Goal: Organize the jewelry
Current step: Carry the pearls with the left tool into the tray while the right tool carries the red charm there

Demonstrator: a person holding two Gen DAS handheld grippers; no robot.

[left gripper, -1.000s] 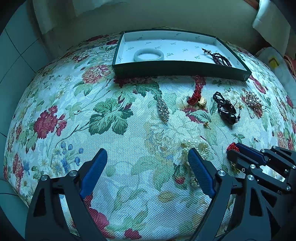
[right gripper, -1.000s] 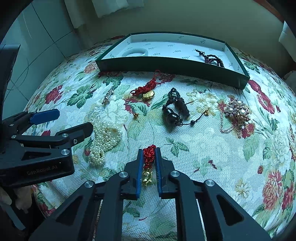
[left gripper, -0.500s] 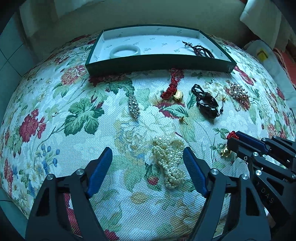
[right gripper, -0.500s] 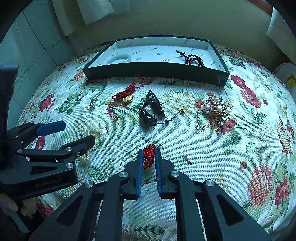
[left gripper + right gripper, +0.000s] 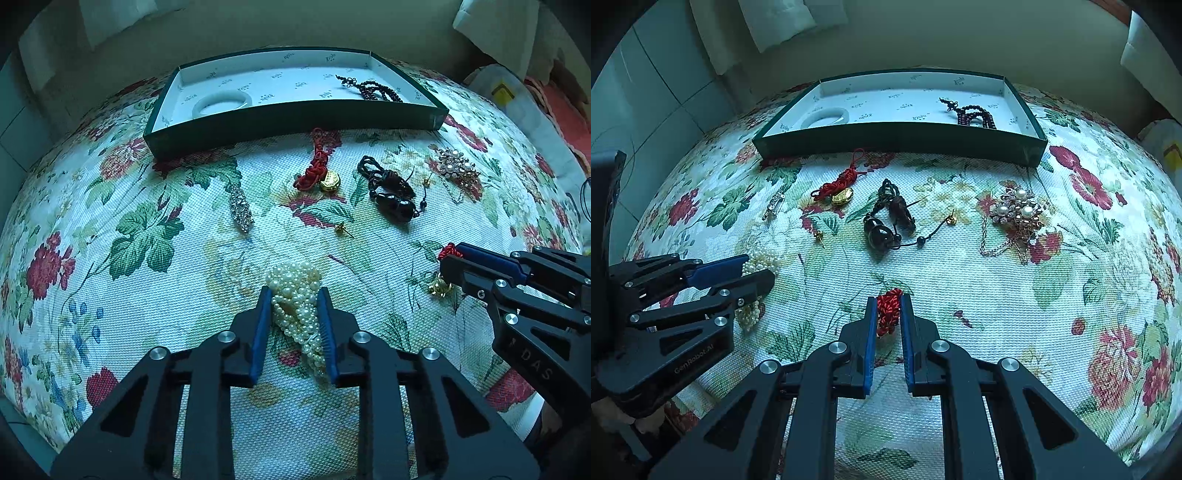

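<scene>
My left gripper [image 5: 293, 295] points down at a bunched white pearl necklace [image 5: 295, 275] on the flowered cloth. Its jaws are closing, and the blue pads press the pearls from both sides. To its right, my right gripper [image 5: 888, 299] is shut on a red knot charm [image 5: 888, 312], whose gold pendant [image 5: 439, 286] hangs under the fingers. The green tray [image 5: 295, 127] stands at the far edge. It holds a white bangle [image 5: 223, 103] and dark red beads [image 5: 373, 88].
Between the grippers and the tray lie a second red knot charm [image 5: 317, 171], a black pendant [image 5: 391, 195], a pearl brooch with chain [image 5: 1017, 212], a silver brooch [image 5: 241, 208] and two gold ear studs [image 5: 341, 229]. The cushion curves down at its edges.
My left gripper shifted over the pearl necklace and its wide jaws came together on it. The right gripper stayed shut on the red knot charm, almost in place.
</scene>
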